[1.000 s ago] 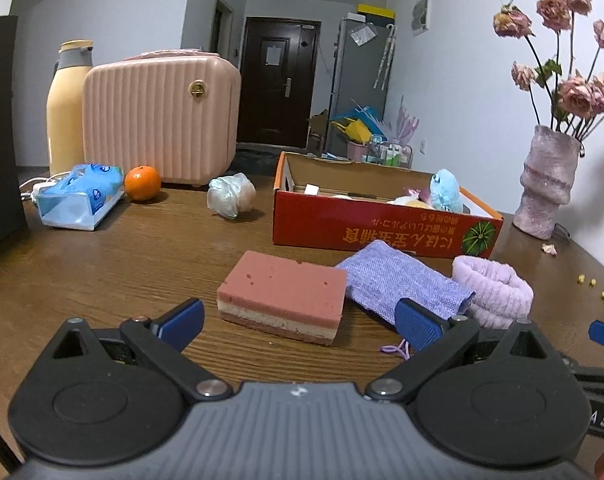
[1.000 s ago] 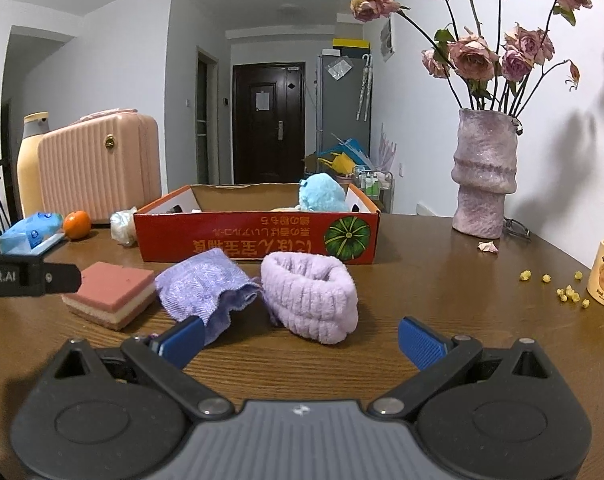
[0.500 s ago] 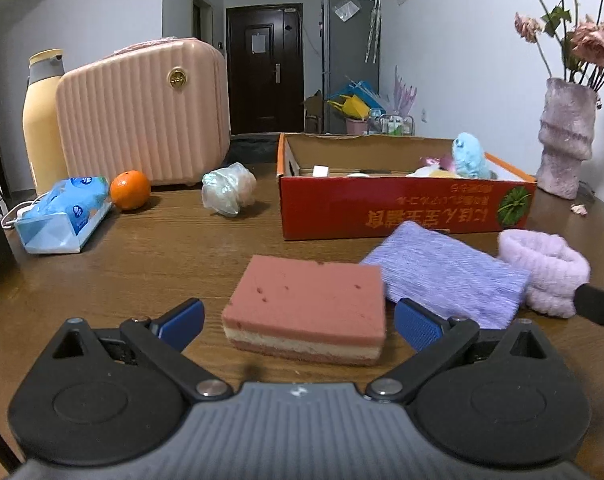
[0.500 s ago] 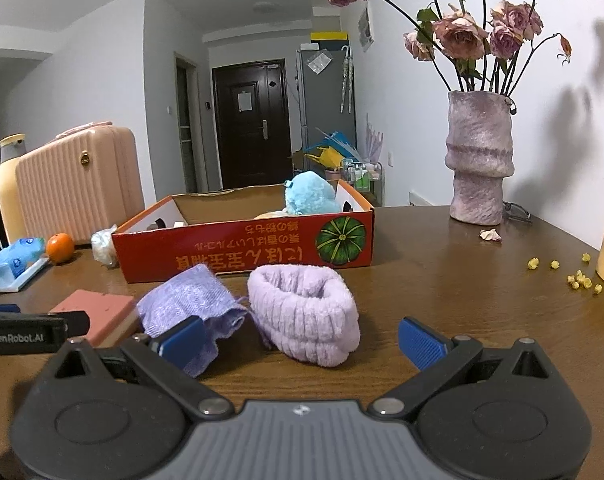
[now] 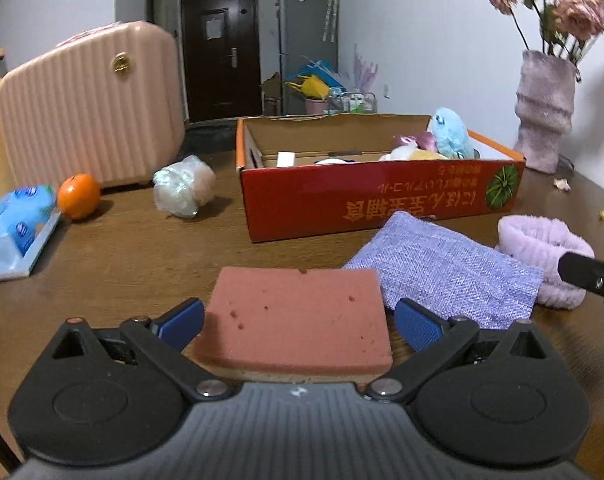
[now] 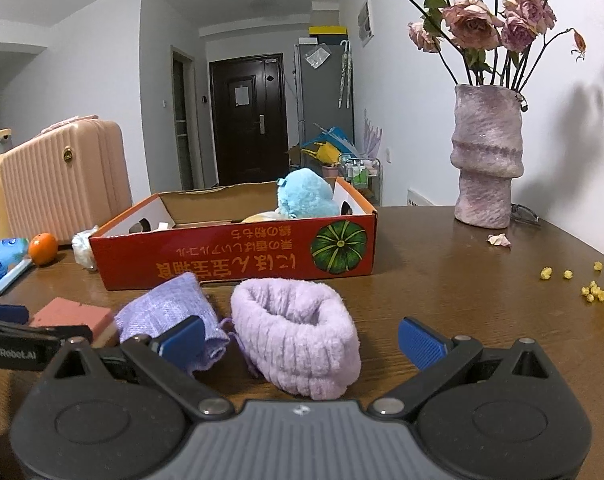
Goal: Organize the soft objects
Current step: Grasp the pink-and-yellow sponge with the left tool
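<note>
Both grippers brought closer to the soft items on the table.

The left gripper (image 5: 298,322) has been advanced so that the pink sponge (image 5: 296,316) now lies between its wide-open jaws, seemingly not yet pinched. The right gripper (image 6: 302,340), equally spread and empty, has been brought up to the lilac headband (image 6: 298,340), with the purple cloth (image 6: 174,312) beside it. Farther back, the red box (image 6: 238,264) holds a blue plush toy (image 6: 307,192).

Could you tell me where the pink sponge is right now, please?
In the left wrist view the pink sponge lies on the table between the open left gripper's fingers, with the purple cloth just to its right.
</note>
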